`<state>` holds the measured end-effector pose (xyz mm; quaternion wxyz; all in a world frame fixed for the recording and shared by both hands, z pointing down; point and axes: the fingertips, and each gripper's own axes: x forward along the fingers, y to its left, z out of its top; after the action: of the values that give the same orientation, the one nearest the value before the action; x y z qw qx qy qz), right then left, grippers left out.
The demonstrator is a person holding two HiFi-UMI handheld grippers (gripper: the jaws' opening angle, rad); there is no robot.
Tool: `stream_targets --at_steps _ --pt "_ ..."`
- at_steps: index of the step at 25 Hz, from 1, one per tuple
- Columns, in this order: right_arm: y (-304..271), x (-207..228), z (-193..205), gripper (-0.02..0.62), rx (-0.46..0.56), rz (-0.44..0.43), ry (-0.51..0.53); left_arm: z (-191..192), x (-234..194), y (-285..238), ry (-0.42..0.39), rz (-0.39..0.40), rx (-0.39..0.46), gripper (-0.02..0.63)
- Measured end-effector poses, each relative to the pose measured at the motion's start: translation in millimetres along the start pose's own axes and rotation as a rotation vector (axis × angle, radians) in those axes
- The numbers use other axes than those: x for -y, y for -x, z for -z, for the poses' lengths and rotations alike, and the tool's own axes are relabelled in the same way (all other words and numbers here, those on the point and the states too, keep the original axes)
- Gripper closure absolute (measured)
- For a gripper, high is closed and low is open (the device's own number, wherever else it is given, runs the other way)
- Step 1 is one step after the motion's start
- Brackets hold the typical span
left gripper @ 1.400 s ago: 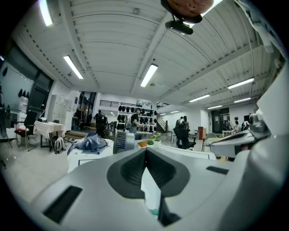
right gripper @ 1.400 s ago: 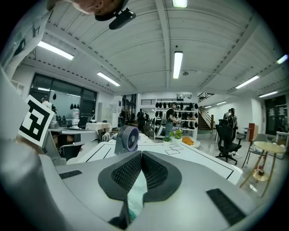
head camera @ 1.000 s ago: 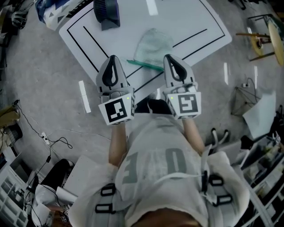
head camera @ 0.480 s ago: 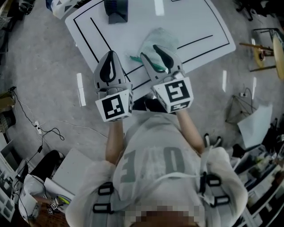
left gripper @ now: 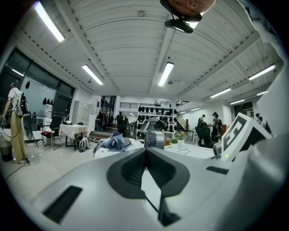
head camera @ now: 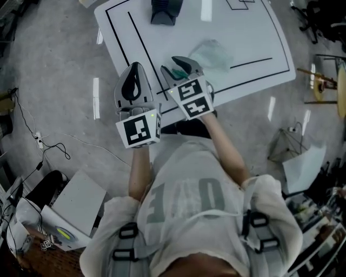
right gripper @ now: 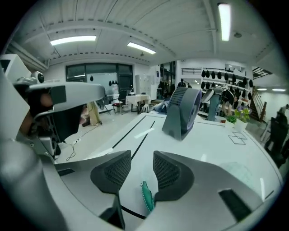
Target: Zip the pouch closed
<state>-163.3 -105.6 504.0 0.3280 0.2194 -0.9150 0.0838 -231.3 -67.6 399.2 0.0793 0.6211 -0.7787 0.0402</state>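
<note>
A pale see-through mesh pouch lies flat on the white table, its green zipper edge toward the near side. My right gripper hangs tilted down over the zipper's left end. Its jaws have just been opening and stand apart, with the green zipper end on the table below the gap, untouched by the pads. The right gripper view shows this gripper and the pouch body off to the right. My left gripper is shut on nothing, level, left of the pouch at the table's near corner; it appears in its own view too.
A dark fan-like device stands at the table's far edge. Black lines mark the tabletop. Around the table the floor holds cables, a white box and clutter at the right.
My right gripper has swung left and down to the zipper's left end, and its jaws have opened. My left gripper has shifted only a little and stays shut.
</note>
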Motion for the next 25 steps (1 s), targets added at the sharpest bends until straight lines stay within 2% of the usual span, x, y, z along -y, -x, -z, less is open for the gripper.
stream_targets --at_steps 6,15,18,25 --pt "-24.7 -4.1 27.4 0.453 -0.175 -0.012 0.036 10.5 -15.4 3.8 0.012 -0.032 -0.026 0.600" --pt "-33.3 -1.4 47.4 0.515 -0.266 0.045 0.033 21.6 -37.8 8.7 0.042 -0.077 -0.042 0.600" --pt "-31.9 -0.5 48.6 0.556 -0.270 0.059 0.034 22.5 -37.5 10.3 0.047 -0.073 -0.039 0.600" --pt "-20.2 8.9 22.0 0.568 -0.160 0.108 0.006 24.0 -35.5 4.6 0.068 -0.055 -0.029 0.600"
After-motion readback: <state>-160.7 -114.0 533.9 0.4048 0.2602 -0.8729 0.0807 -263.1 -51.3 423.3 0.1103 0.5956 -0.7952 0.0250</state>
